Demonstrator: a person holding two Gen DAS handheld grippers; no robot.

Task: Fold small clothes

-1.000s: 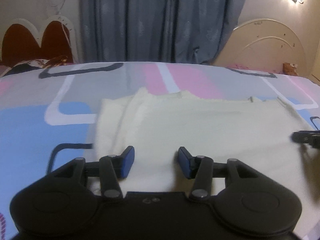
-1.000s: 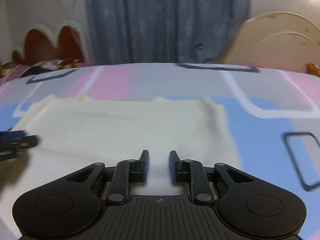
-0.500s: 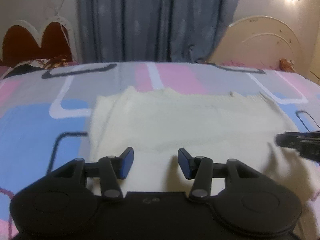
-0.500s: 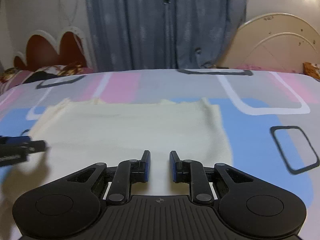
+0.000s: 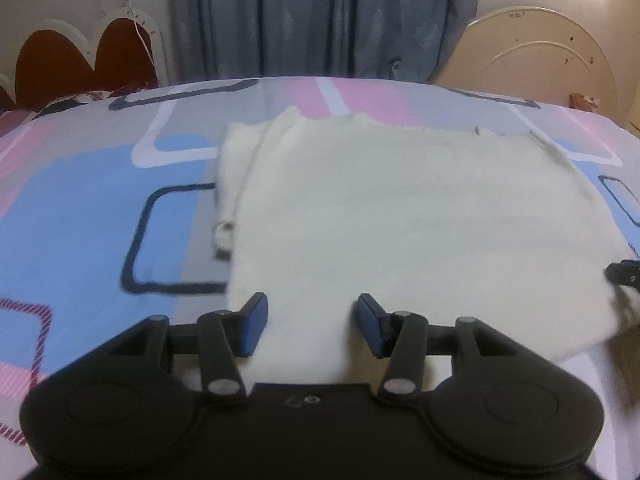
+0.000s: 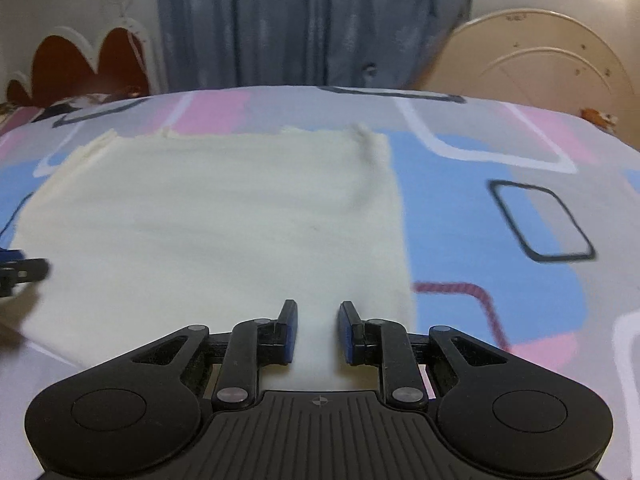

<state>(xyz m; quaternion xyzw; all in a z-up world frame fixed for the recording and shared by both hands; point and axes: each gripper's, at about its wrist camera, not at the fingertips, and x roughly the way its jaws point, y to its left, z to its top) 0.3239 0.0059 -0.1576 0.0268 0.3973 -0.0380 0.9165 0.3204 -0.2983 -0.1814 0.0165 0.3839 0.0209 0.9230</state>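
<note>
A cream garment (image 5: 400, 220) lies flat on the patterned bedsheet (image 5: 80, 220), with a folded strip along its left side and a small tab (image 5: 224, 236) at that edge. My left gripper (image 5: 310, 320) hovers open over the garment's near left corner, nothing pinched between its blue pads. The right gripper (image 5: 624, 276) shows at the far right edge of that view. In the right wrist view the garment (image 6: 220, 220) fills the left half. My right gripper (image 6: 318, 328) stands narrowly open above its near right corner. The left gripper (image 6: 24, 270) peeks in at the left edge.
The bedsheet (image 6: 500, 200) spreads past the garment on both sides. Behind the bed hang blue-grey curtains (image 5: 320, 20). A red and white headboard (image 5: 80, 60) stands at the back left and a cream one (image 5: 532, 52) at the back right.
Both hands have slid outward, the left one to the left and the right one to the right, so each now sits over a near corner. Jaw gaps look unchanged.
</note>
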